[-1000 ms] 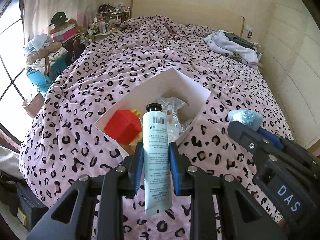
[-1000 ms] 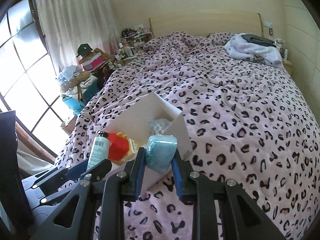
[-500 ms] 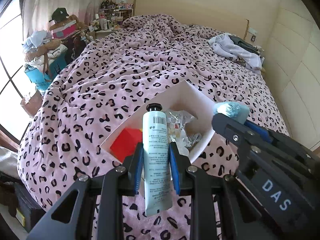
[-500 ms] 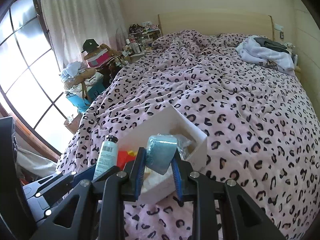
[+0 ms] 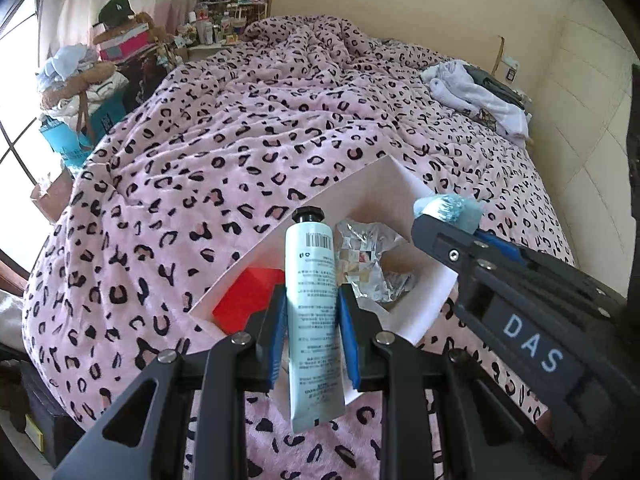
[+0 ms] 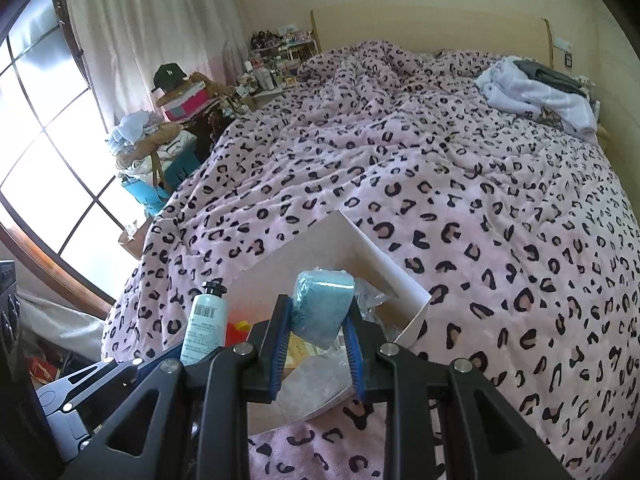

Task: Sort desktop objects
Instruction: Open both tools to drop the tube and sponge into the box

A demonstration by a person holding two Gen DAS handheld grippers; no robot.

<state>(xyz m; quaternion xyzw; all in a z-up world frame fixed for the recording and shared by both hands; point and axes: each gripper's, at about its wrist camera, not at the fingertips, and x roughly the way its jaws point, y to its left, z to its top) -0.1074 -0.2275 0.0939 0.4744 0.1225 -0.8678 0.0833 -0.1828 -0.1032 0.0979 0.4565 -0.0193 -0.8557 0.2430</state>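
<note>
The left gripper [image 5: 312, 332] squeezes a white tube [image 5: 313, 312] between its two blue pads [image 5: 277, 334]. The tube stands almost straight up, with its black cap [image 5: 307, 215] on top and a barcode just under the cap. Its flat end hangs down below the pads. The tube is held up over the near edge of a white box [image 5: 400, 188].

The right gripper [image 6: 318, 340] holds a blue sponge [image 6: 322, 304] tight between its pads. The sponge looks fuzzy and is wrapped in clear plastic. It is up in the air above the box [image 6: 384, 268] too. From the left camera, the right gripper [image 5: 452, 222] is on the right side, and the sponge [image 5: 446, 210] pokes out of its tip above the box's right wall. From the right camera, the tube [image 6: 204, 322] shows on the left side, close to the sponge.

The box sits open on a pink bed [image 5: 240, 152] with dark spots. Inside it are a red block [image 5: 246, 300] on the left and some crinkly clear wrappers [image 5: 368, 256] in the middle. The red block is partly hidden behind the left gripper.

A pile of clothes [image 6: 536, 92] lies at the far corner of the bed.
</note>
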